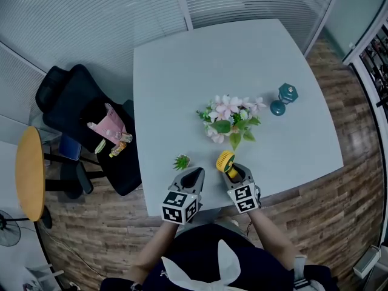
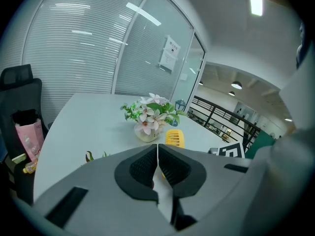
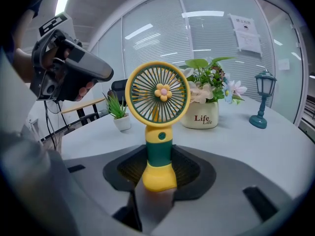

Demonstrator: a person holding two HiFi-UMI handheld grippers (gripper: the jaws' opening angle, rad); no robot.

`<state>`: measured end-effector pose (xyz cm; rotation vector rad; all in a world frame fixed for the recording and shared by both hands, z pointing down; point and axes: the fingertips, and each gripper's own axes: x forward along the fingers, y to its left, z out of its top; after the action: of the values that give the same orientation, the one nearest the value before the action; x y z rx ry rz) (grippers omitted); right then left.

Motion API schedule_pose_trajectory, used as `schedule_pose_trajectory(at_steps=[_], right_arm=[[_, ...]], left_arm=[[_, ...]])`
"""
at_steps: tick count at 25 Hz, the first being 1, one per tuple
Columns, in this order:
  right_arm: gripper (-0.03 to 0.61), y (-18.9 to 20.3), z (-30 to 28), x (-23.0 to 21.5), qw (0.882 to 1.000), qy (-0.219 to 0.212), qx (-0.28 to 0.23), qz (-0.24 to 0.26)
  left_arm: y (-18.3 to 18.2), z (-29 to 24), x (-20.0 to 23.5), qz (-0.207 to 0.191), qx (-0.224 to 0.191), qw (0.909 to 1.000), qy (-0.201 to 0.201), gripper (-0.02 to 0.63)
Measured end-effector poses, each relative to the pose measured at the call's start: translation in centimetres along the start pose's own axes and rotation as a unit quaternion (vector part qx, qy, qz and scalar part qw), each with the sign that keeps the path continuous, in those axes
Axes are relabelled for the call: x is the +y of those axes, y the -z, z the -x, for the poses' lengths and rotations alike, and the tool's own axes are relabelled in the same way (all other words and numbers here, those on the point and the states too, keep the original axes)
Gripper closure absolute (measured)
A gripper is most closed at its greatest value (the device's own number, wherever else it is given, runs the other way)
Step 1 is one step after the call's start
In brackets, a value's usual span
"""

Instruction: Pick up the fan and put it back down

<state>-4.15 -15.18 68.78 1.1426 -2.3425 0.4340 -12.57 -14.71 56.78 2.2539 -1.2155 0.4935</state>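
Reads "Life" twice on the cream flower pot [image 3: 199, 117], mid-bench, pink and white flowers on top. Posted on the glass wall behind: white notice [image 3: 244, 33] (print too small to read). Clamped in the right tool [image 3: 158, 170]: yellow-and-green fan [image 3: 158, 132], upright, pads pressing its green handle, near the front edge of the bench [image 1: 242, 59]. Cannot tell whether its base touches the surface. Closed pad to pad, nothing gripped: left tool [image 2: 157, 154], just left of the fan. From that side, fan half hidden behind the tool's own jaws. Also on the bench: small potted plant [image 3: 118, 113] left of the fan, teal lantern [image 3: 261, 101] right of the pot. Beside the bench: black chair [image 1: 66, 102] with pink bag [image 1: 109, 126], round wooden table [image 1: 29, 173].
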Motion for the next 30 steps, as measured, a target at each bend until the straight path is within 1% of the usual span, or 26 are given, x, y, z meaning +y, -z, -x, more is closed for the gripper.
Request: schedule_pose_trajectory(at_steps=[8,14,19,22,25,27,30], right_arm=[[0.414,0.8,0.2,0.3,1.0,-0.003,0.013,0.017],[0.413,1.5,0.4,0.7,0.998,-0.006,0.027,0.048],[0.413,1.7,0.4,0.7,0.998,-0.004,0.038,0.06],[0.409,1.9,0.3,0.7,0.996,-0.01,0.057,0.061],[0.37,2.3,0.5,1.0,0.995,-0.026,0.079,0.057],[0.37,2.3,0.9,1.0,0.995,-0.03,0.081,0.056],[0.376,1.7,1.8,0.8,0.996,-0.027,0.071,0.051]], left_arm=[[0.0,-0.1,-0.7,-0.002,-0.003,1.0,0.004,0.588],[0.2,0.2,-1.1,-0.002,-0.003,1.0,0.001,0.588],[0.3,0.7,-1.6,-0.001,-0.009,1.0,-0.002,0.588],[0.4,1.0,-1.9,0.0,-0.011,0.9999,-0.004,0.588],[0.4,1.4,-2.3,0.002,-0.016,0.9999,-0.005,0.588],[0.3,1.7,-2.3,0.004,-0.021,0.9997,-0.008,0.588],[0.4,2.0,-2.3,0.006,-0.027,0.9995,-0.013,0.588]])
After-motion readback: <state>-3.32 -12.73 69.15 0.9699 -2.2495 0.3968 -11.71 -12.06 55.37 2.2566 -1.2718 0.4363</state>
